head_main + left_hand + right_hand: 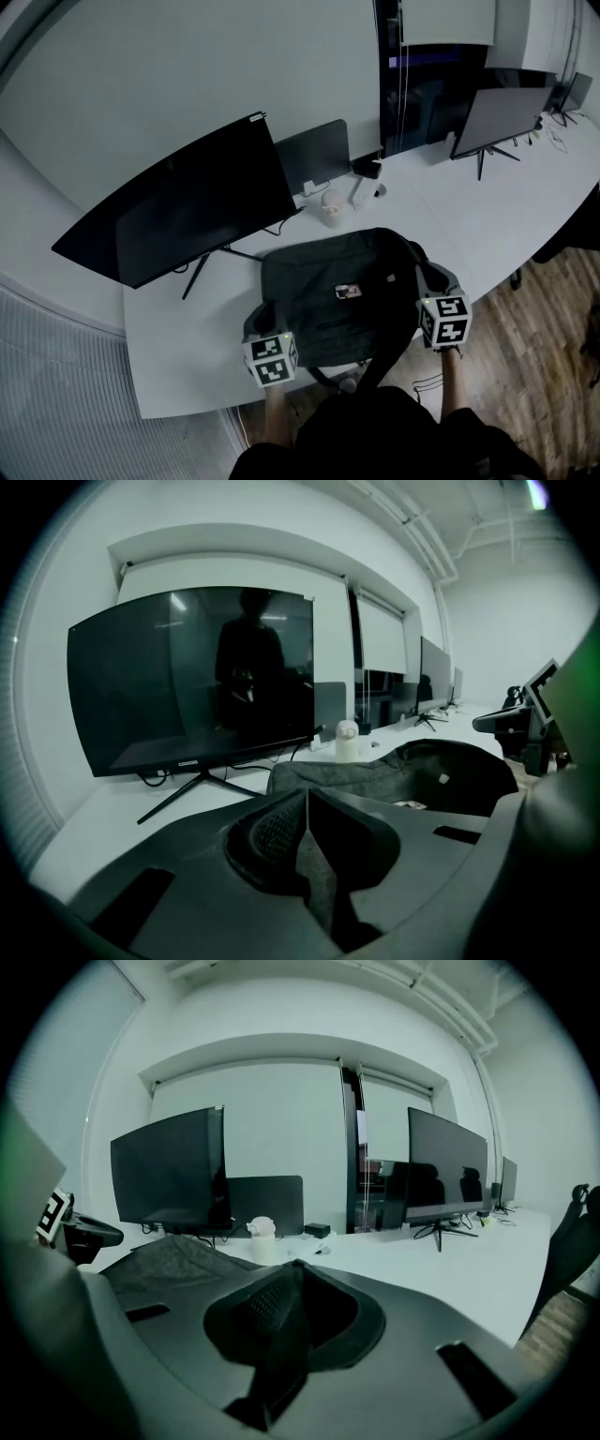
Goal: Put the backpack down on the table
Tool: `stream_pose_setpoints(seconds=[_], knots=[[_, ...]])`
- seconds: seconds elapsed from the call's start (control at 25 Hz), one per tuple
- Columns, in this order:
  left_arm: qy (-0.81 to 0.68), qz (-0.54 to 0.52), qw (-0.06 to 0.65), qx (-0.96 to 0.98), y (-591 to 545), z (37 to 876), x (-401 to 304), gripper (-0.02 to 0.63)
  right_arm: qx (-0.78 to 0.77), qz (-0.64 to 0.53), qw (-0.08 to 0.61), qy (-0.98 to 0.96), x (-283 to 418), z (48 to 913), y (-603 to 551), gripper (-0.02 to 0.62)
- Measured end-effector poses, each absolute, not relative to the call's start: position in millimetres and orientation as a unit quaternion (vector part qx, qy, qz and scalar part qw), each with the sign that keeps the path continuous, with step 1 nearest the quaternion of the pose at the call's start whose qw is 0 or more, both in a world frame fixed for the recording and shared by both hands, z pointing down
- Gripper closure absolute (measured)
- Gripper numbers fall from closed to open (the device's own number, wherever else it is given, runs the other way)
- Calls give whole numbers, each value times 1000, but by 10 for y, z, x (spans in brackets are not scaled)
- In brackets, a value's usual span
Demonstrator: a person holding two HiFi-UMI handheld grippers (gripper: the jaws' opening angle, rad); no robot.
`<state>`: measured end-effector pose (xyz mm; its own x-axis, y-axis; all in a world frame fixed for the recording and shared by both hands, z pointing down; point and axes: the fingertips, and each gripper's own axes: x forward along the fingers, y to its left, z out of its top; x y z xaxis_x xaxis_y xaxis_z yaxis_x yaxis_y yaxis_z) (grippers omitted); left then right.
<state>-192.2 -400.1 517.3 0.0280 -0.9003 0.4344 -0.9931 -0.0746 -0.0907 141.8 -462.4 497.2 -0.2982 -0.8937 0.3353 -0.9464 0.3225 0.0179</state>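
A dark grey backpack (pixel 337 291) lies flat on the white table (pixel 178 356), with its near edge at the table's front. A small light tag sits on its top. My left gripper (pixel 261 330) is at the bag's near left corner and my right gripper (pixel 433 286) at its near right corner. In the left gripper view the jaws of the left gripper (pixel 307 795) meet in a line, and the backpack (pixel 441 775) lies beyond them. In the right gripper view the right gripper (pixel 296 1266) also stands shut, the backpack (pixel 169 1260) off to its left. No part of the bag shows between either pair.
A large dark monitor (pixel 187 211) stands behind the bag at the left, with a smaller screen (pixel 314 155) and another monitor (pixel 502 117) further back. A white cup (pixel 330 208) stands just beyond the bag. A strap (pixel 375 364) hangs over the table's front edge. Wooden floor (pixel 553 356) lies to the right.
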Motion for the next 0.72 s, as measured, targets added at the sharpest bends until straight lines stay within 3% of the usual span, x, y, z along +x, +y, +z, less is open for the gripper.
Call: stream_pose_setpoints(seconds=[0.72], knots=[[-637,101,72,761,-3654,4298,-1660,589,511,70,9,-857,1396,4167,-4171,578]])
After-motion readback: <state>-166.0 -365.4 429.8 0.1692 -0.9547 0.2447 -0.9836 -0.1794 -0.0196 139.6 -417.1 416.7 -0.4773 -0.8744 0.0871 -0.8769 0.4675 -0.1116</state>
